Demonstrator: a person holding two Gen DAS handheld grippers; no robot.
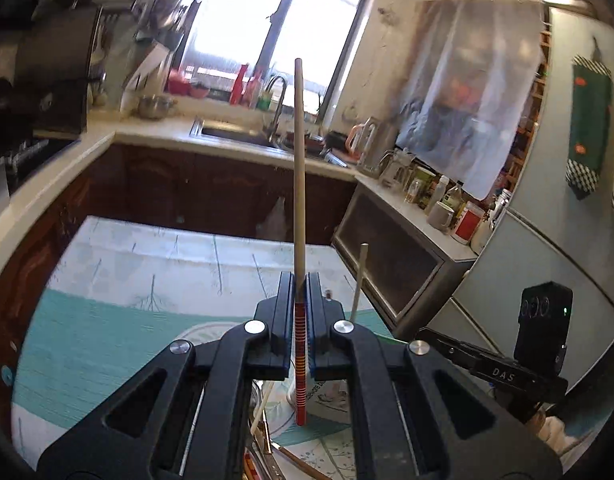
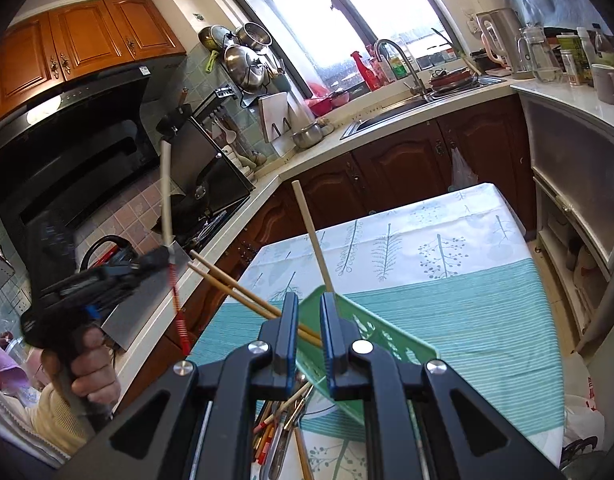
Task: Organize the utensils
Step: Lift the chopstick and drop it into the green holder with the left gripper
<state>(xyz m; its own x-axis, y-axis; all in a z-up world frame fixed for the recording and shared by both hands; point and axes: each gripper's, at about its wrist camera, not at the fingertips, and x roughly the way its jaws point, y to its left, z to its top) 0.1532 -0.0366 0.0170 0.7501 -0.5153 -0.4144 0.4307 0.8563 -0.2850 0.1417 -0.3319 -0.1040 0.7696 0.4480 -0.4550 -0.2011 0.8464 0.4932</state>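
Nearest the right wrist camera, a heap of mixed utensils (image 2: 285, 420) is lying on the table (image 2: 467, 320), just under the right gripper (image 2: 309, 332). Its fingers are standing slightly spread around the rim of a green basket (image 2: 383, 340), and whether they are actually touching it is not clear. Loose chopsticks (image 2: 231, 286) are jutting out of the basket over the table edge.

The left gripper (image 1: 300, 316) is pinching a single red-banded chopstick (image 1: 299, 184) with its fingers pressed together, holding it upright in the air above the table (image 1: 107, 320); a pale second stick (image 1: 358, 280) is poking up just beside it.

Judging from this, the thin chopstick is likely to swivel or slip in so narrow a pinch, and the tilted basket could be spilling its sticks if nudged.

Farther off, the sink (image 2: 391, 114) and the window (image 2: 347, 12) are filling the background.
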